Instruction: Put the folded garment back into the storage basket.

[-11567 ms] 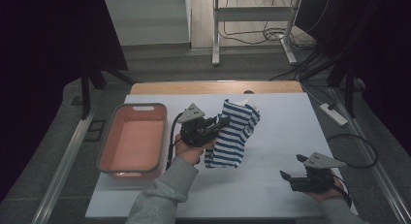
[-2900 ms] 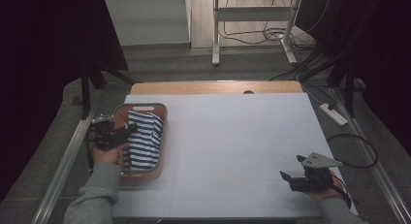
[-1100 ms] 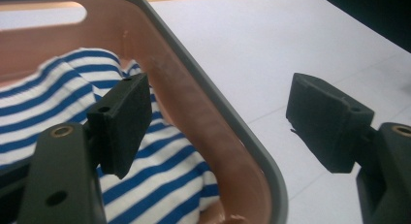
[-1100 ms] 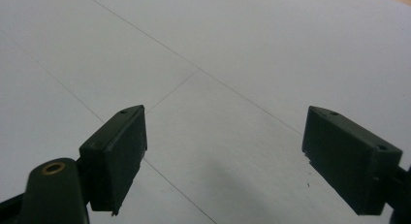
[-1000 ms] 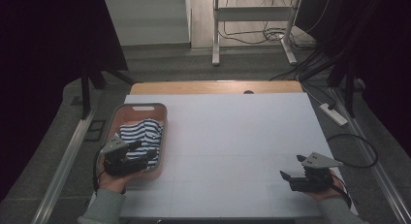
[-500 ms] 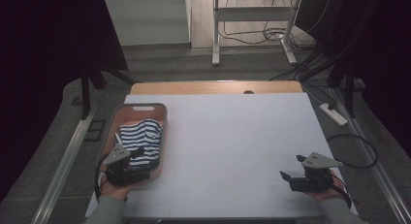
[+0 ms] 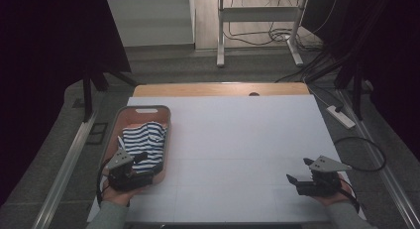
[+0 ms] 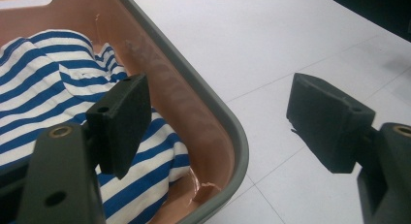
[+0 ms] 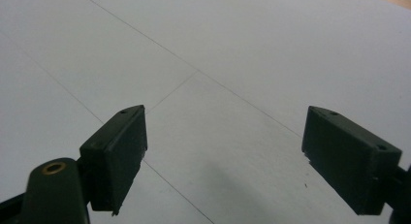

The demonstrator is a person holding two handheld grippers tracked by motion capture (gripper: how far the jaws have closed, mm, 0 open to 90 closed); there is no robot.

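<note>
Straddling the tub's [image 8: 228,136] near rim, left gripper [image 8: 213,117] jaws spread, striped cloth [image 8: 43,88] inside; right gripper [image 9: 223,156] jaws spread.

A blue-and-white striped cloth [image 7: 141,142] lies crumpled inside a shallow pink tray [image 7: 143,110] with a grey rim and rounded corners. The tray sits lengthwise at about nine o'clock on the white table, its far end bearing a slot handle. The cloth fills the tray's middle and near half, bunched in soft folds with stripes running several ways; toward twelve o'clock some bare pink floor shows. In the left gripper view the cloth [image 8: 43,83] reaches close to the tray's near corner wall [image 8: 213,132], perhaps touching it.
</note>
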